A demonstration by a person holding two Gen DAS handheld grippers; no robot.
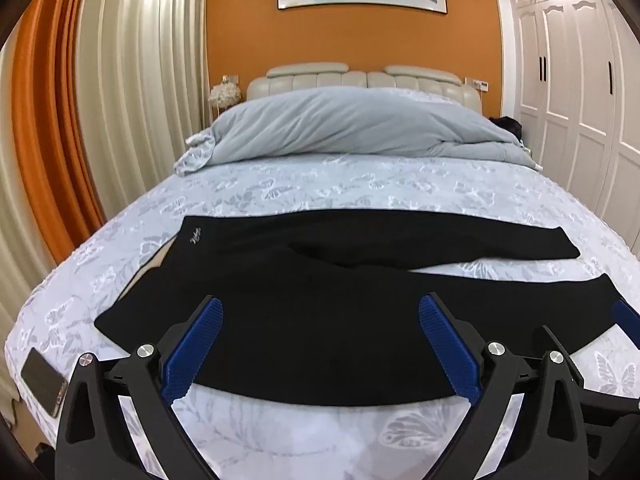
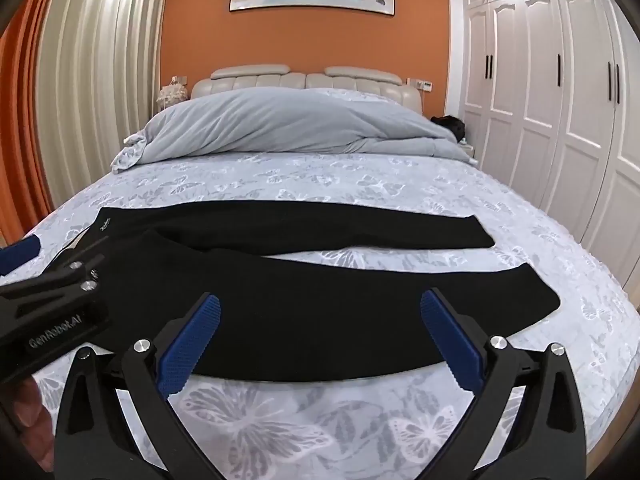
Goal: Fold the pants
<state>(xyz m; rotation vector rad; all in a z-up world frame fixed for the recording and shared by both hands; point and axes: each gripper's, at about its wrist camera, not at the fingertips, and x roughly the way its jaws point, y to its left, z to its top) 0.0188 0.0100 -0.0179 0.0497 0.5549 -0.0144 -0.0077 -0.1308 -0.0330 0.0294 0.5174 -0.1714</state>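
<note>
A: First, left gripper (image 1: 320,316): black plastic arms, blue ribbed pads (image 1: 192,352), jaws spread wide, nothing between them. It hangs above the bed's near edge.

B: Noted. Right gripper (image 2: 320,314): same build, same knurled blue pads (image 2: 188,344), jaws likewise apart and empty, over the near edge, just beside the left one.

A: Item, pants (image 1: 320,280): black, matte, soft knit, laid flat across the bed. Waistband toward the left edge, small pale script logo (image 1: 195,236) near it. Legs run toward the right edge, splayed in a narrow V; the nearer leg lies along the near edge.

B: Item, bed sheet (image 2: 360,184): pale blue-grey, butterfly print, smooth.

A: Item, phone (image 1: 44,384): dark, glossy slab, at the near left corner.

B: Item, duvet (image 2: 280,124): grey, rumpled, heaped at the far end against a padded cream headboard (image 2: 300,78).
</note>
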